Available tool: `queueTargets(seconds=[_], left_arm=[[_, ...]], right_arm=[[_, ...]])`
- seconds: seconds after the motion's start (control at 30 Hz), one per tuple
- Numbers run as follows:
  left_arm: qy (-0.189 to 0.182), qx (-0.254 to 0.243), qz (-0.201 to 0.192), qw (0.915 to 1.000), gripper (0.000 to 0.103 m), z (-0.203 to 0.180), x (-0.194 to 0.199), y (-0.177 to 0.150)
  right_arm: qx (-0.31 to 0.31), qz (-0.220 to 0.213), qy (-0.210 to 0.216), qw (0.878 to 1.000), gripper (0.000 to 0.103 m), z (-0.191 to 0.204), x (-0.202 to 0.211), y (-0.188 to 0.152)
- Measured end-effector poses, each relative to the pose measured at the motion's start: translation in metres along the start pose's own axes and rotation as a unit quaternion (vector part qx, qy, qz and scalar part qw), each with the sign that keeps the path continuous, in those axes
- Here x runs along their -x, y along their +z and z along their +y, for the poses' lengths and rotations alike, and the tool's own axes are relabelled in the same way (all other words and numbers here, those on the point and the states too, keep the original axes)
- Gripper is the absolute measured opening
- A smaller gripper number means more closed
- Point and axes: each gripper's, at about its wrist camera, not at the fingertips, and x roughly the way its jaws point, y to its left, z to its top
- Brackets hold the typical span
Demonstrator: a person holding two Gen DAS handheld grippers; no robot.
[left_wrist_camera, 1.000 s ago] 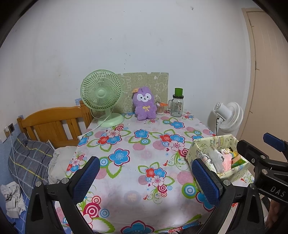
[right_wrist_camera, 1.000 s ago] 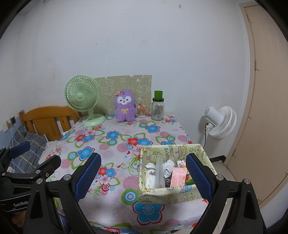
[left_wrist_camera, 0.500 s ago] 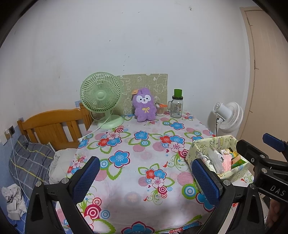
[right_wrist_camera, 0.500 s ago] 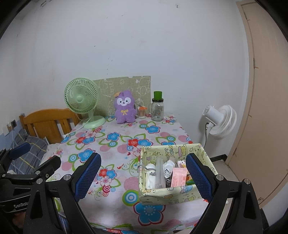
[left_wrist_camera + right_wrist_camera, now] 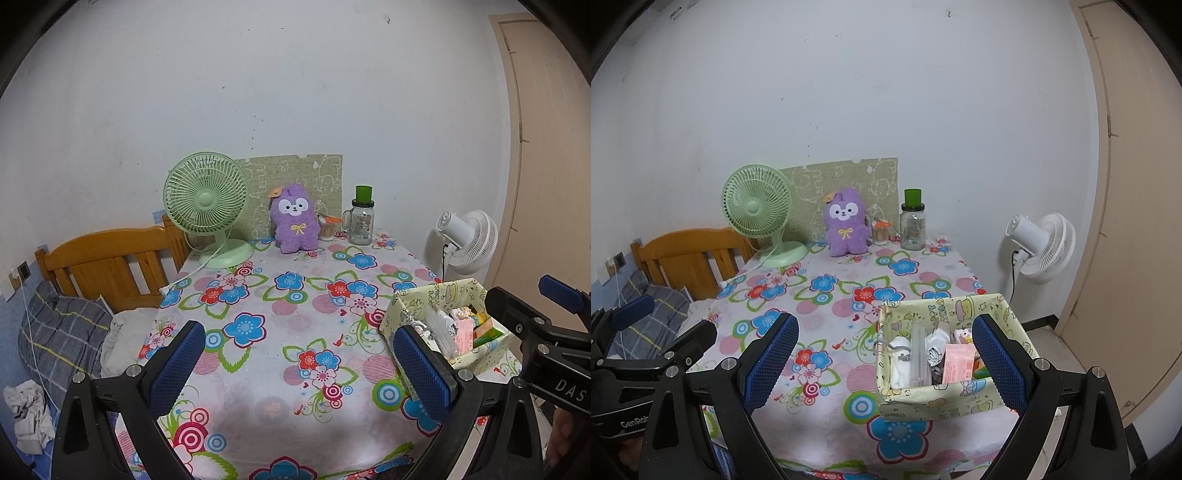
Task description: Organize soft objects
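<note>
Fluffy purple plush animal with white face and yellow bow (image 5: pixel 295 221) sits upright, centre frame; pale yellow-green printed fabric basket (image 5: pixel 945 400), stuffed full, lower right.

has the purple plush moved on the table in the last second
No. The purple plush still sits between the green fan and the glass jar, against the back panel.

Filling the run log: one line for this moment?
left claw open, empty | right claw open, empty | purple plush upright, table rear | fabric bin front right
</note>
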Motion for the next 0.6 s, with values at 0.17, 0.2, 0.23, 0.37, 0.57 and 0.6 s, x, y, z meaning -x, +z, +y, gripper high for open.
queueTargets(seconds=[0.17, 0.2, 0.23, 0.37, 0.57, 0.6], left_arm=[[-0.002, -0.002, 0.000, 1.0000, 0.103, 0.0003, 0.0005, 0.0010], [-0.002, -0.003, 0.000, 1.0000, 0.103, 0.0007, 0.0009, 0.0014], [-0.002, -0.003, 0.000, 1.0000, 0.103, 0.0001, 0.0012, 0.0013], [-0.002, -0.003, 0.000, 1.0000, 0.103, 0.0001, 0.0011, 0.0010], [-0.003, -0.003, 0.000, 1.0000, 0.103, 0.0009, 0.0012, 0.0013], [-0.003, -0.003, 0.000, 1.0000, 0.103, 0.0011, 0.0012, 0.0014]], right_arm=[[-0.003, 0.000, 0.000, 1.000, 0.097, 0.0011, 0.0028, -0.0005], [-0.002, -0.001, -0.001, 1.000, 0.097, 0.0006, 0.0027, -0.0006], [-0.002, -0.001, -0.001, 1.000, 0.097, -0.0003, 0.0020, -0.0001], [-0.002, 0.000, -0.001, 1.000, 0.097, 0.0012, 0.0024, -0.0004], [-0.002, -0.001, -0.001, 1.000, 0.097, 0.0015, 0.0021, -0.0004], [-0.002, 0.000, -0.001, 1.000, 0.097, 0.0015, 0.0020, -0.0003]])
